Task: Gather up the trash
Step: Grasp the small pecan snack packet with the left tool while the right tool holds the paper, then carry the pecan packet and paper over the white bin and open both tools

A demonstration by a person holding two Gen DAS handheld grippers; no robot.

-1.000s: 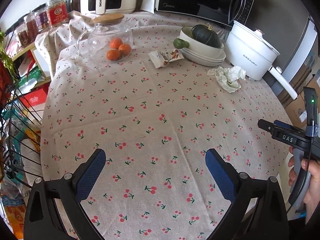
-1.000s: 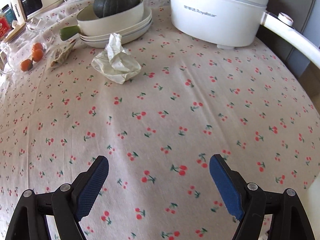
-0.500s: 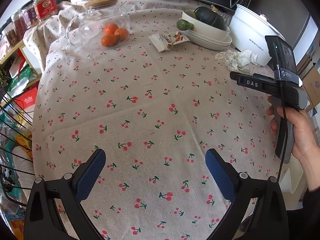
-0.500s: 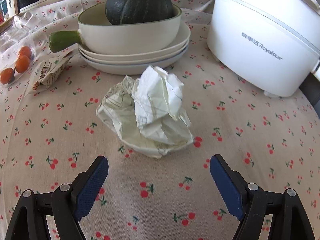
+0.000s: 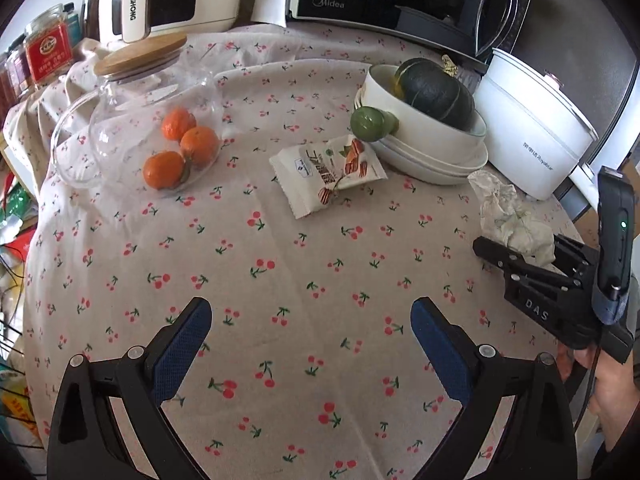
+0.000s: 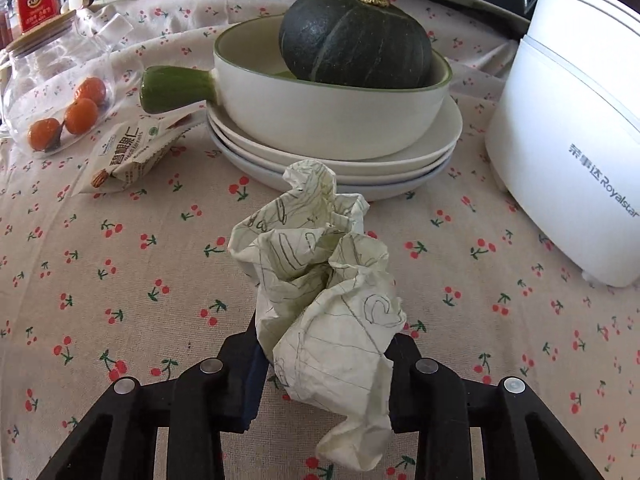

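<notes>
Pinching crumpled paper [image 6: 324, 300], right tool [image 6: 320, 364] near plates [image 6: 400, 164].

Both grippers are black plastic with blue ribbed pads [image 5: 182, 350] and silver screws; "DAS" marks the right gripper [image 5: 520, 250].

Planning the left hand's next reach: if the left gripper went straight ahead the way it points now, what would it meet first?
Probably the snack packet: the left gripper is open over bare tablecloth, and the packet lies ahead, just short of the stacked plates. Depth is unclear.
</notes>
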